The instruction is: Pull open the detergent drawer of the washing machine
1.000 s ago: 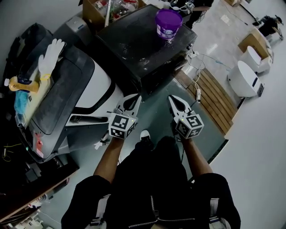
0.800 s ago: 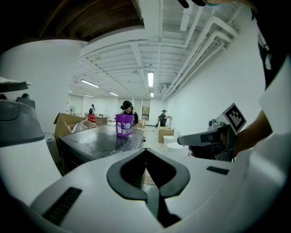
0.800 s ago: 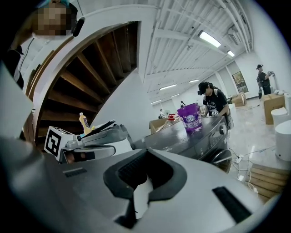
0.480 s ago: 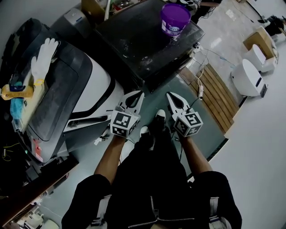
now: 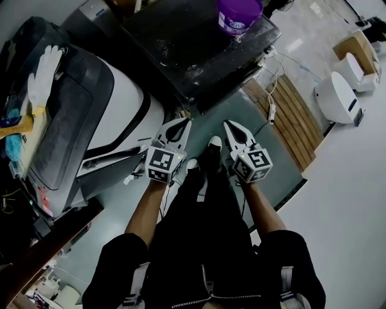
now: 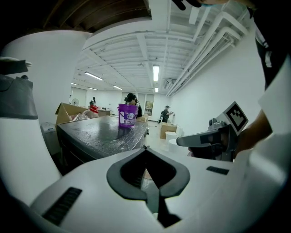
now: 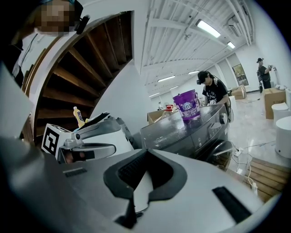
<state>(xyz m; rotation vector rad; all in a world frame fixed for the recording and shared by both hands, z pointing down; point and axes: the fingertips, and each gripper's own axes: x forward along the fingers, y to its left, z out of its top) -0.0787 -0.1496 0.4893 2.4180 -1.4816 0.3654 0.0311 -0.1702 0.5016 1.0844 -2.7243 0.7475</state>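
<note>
The dark washing machine (image 5: 187,48) stands ahead of me at the top of the head view, with a purple bucket (image 5: 239,14) on its lid. In the right gripper view its front panel (image 7: 200,129) with a knob faces right; I cannot make out the detergent drawer. My left gripper (image 5: 184,122) and right gripper (image 5: 231,125) hover side by side over the floor, short of the machine and apart from it. Both are shut with nothing between the jaws. In the left gripper view the jaw tips (image 6: 146,148) meet below the machine's wet top (image 6: 104,134).
A white and grey machine (image 5: 114,114) stands at the left, with a white glove (image 5: 40,75) on it. A wooden pallet (image 5: 289,121), a cable with a power strip (image 5: 271,110) and a white round unit (image 5: 338,96) lie at the right. A person (image 7: 213,93) stands beyond the washer.
Both grippers have sunk a little and stayed shut. The washing machine and the bucket have slid toward the top edge of the head view.
</note>
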